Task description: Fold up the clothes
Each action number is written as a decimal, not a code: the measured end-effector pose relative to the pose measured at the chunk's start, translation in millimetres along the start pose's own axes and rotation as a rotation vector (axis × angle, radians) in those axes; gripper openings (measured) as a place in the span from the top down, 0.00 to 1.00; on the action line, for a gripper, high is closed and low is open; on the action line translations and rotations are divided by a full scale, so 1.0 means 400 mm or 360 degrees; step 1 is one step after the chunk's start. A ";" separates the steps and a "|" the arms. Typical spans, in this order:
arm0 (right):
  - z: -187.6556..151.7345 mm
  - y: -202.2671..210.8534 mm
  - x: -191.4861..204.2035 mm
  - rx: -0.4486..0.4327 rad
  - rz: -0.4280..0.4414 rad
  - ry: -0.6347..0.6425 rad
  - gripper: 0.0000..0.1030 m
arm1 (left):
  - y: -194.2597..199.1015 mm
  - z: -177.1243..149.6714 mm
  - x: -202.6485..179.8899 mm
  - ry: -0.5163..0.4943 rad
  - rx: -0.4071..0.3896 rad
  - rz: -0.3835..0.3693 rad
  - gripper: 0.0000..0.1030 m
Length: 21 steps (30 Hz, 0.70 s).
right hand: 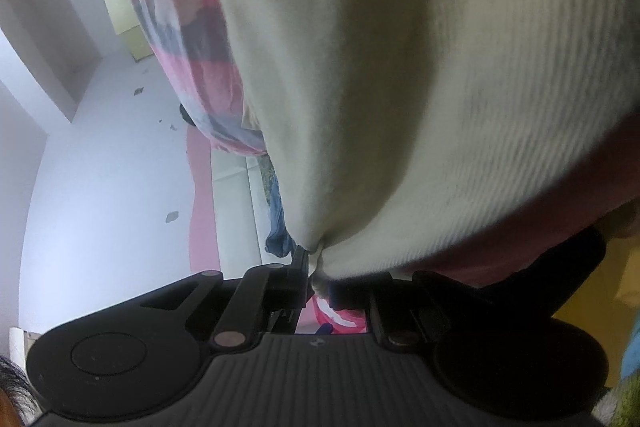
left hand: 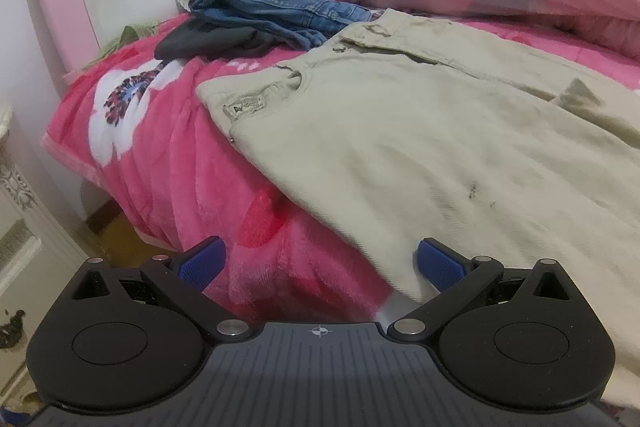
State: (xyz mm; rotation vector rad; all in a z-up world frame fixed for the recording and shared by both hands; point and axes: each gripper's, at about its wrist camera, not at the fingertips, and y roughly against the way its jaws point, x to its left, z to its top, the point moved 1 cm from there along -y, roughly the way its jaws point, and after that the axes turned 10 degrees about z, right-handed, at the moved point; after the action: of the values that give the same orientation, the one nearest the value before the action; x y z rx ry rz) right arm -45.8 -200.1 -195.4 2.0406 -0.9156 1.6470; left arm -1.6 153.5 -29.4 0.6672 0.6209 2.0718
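The right gripper is pinching a bunched fold of the beige twill trousers; its jaws are nearly closed. The left gripper is hovering wide open and empty, fuzzy pink floral blanket ahead.

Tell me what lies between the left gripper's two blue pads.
In the left wrist view, the open left gripper has pink floral blanket between its pads, plus the near edge of the beige trousers by one pad.

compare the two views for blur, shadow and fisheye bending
Left wrist view: evenly lit and fairly sharp on the beige trousers, edges bowed by the fisheye. Right wrist view: rolled sideways, the beige cloth soft and close, the right gripper pinching it, its right side in deep shadow.
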 end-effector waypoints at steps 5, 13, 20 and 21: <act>0.007 -0.003 -0.001 0.0001 0.0005 -0.0020 0.90 | 0.005 0.000 -0.006 -0.0015 -0.0004 0.0024 0.00; 0.021 -0.007 0.000 0.0006 0.0019 -0.0052 0.90 | 0.010 0.002 -0.014 -0.0036 -0.0003 0.0055 0.00; 0.033 -0.011 0.006 0.0010 0.0022 -0.0065 0.90 | 0.011 0.002 -0.017 -0.0039 0.0001 0.0068 0.00; 0.035 -0.012 0.007 0.0010 0.0022 -0.0066 0.90 | 0.011 0.002 -0.018 -0.0039 0.0002 0.0069 0.00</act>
State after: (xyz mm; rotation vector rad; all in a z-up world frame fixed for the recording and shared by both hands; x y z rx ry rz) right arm -32.2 -206.4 -195.7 2.0847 -0.9416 1.6219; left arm 0.0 145.6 -27.5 0.7120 0.5986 2.1003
